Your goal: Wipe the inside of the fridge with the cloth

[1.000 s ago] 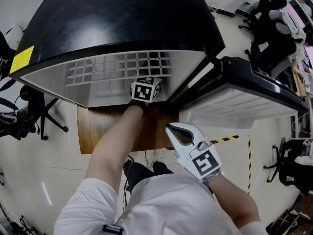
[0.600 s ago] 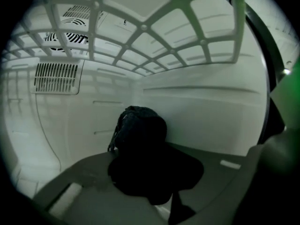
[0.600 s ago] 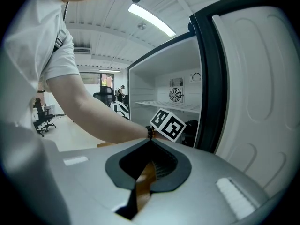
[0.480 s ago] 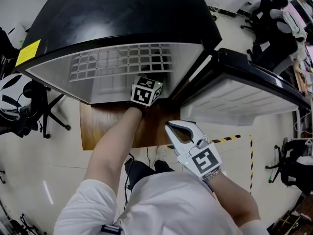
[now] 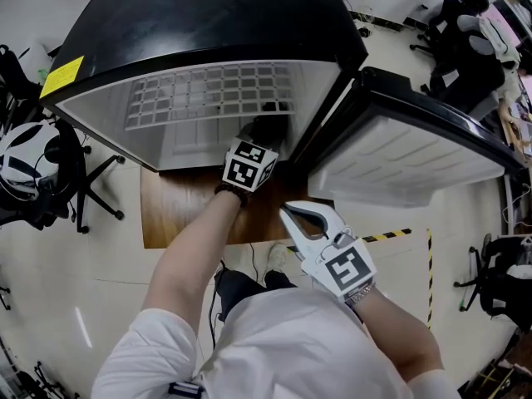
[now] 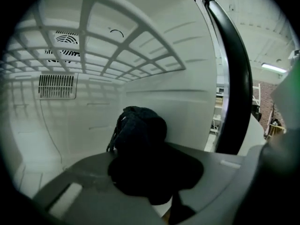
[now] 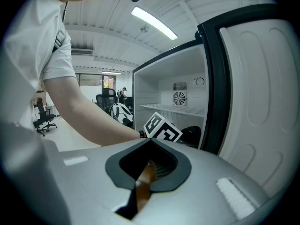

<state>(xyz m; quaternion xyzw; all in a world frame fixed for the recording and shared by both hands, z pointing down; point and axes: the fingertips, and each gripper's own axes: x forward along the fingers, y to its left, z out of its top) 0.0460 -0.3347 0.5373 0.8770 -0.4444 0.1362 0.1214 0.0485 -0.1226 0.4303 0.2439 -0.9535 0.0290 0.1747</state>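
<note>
Inside the fridge, by its right wall under the grid shelf, your left gripper grasps the dark cloth. Your right gripper hangs outside, jaws clenched, empty.

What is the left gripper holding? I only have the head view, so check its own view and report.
Observer: The left gripper is shut on a dark cloth, bunched up ahead of the jaws.
Operator: Tell me where in the fridge it sits.
Observer: Under the wire shelf, close by the right inner wall; contact I cannot confirm.
Operator: Now report the right gripper.
Observer: Shut, with nothing between its jaws.
</note>
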